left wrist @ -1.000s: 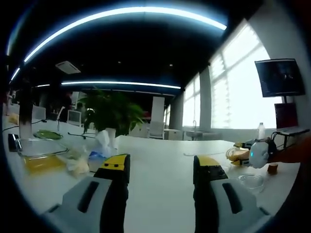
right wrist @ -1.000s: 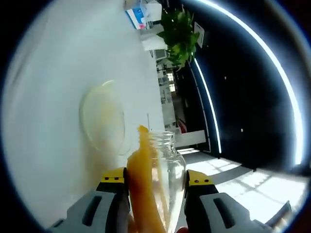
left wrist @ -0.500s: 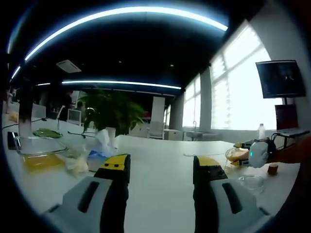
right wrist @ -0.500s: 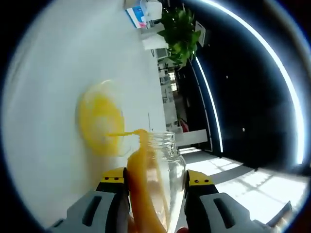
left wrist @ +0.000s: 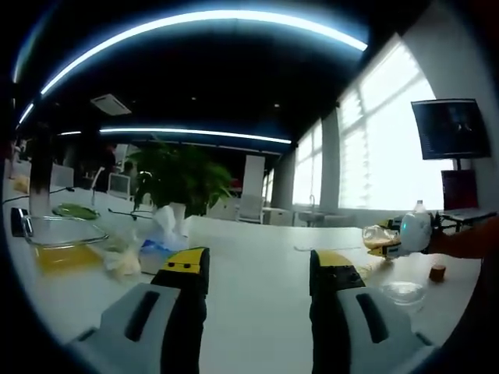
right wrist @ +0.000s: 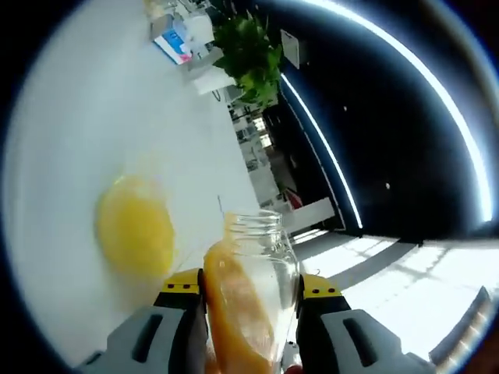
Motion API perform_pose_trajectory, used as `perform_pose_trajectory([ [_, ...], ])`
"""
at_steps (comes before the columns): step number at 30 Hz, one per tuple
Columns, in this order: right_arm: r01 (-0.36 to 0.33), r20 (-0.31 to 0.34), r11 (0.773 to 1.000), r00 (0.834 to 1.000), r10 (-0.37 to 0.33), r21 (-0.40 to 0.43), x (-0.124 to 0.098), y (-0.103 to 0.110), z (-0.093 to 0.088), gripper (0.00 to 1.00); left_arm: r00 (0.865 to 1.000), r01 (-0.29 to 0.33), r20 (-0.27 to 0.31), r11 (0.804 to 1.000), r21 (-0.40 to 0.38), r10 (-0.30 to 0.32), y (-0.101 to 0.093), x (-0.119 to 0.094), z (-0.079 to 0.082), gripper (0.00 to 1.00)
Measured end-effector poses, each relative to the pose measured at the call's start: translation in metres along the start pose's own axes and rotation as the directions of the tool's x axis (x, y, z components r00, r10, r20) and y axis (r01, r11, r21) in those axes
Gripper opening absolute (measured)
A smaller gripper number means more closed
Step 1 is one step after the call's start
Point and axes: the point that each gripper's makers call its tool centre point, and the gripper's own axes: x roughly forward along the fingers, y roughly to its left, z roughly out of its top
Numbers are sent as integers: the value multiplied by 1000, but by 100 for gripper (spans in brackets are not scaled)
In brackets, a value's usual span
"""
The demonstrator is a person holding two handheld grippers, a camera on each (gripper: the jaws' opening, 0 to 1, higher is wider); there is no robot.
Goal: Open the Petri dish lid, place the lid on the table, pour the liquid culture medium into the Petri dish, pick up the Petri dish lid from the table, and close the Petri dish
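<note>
White tabletop (left wrist: 257, 265) stretches across an office-like room under long ceiling light strips, with bright windows at 3 o'clock in the left gripper view and a leafy plant (left wrist: 175, 175) at the far edge. At 9 o'clock on that table sits a clear glass container (left wrist: 58, 249) holding yellow liquid, and crumpled tissue (left wrist: 165, 226) lies just beside it. The left gripper (left wrist: 257, 273) hovers above the table with its jaws spread wide and nothing between them.

In the same view, at about 4 o'clock, the Petri dish (left wrist: 404, 291) rests on the table, uncovered. Above it the right gripper (left wrist: 413, 232) holds the glass jar (left wrist: 378, 238) tipped sideways.

In the right gripper view the right gripper's (right wrist: 253, 292) jaws are clamped on the jar (right wrist: 249, 304), which is tilted, with orange-yellow culture medium (right wrist: 234, 312) pooled along its lower side. At 9 o'clock the Petri dish (right wrist: 134, 226) lies on the table (right wrist: 93, 117), its floor covered in yellow liquid. A blue and white packet (right wrist: 173, 40) sits near the plant (right wrist: 249, 51) at 12 o'clock.
</note>
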Motion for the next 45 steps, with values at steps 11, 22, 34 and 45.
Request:
perform_pose_trajectory([
  [11, 12, -12, 999, 1000, -11, 51, -2, -6, -1, 39, 1000, 8, 2, 1000, 1, -8, -3, 0, 1, 43],
  [22, 47, -29, 973, 999, -42, 226, -7, -28, -1, 39, 1000, 20, 5, 1000, 1, -20, -6, 1, 2, 43],
  [34, 103, -94, 870, 993, -65, 481, -10, -57, -20, 39, 1000, 30, 8, 1000, -1, -30, -9, 3, 3, 43],
  [45, 189, -169, 738, 980, -104, 647, -17, -78, -46, 39, 999, 43, 18, 999, -8, -42, -16, 4, 6, 43],
])
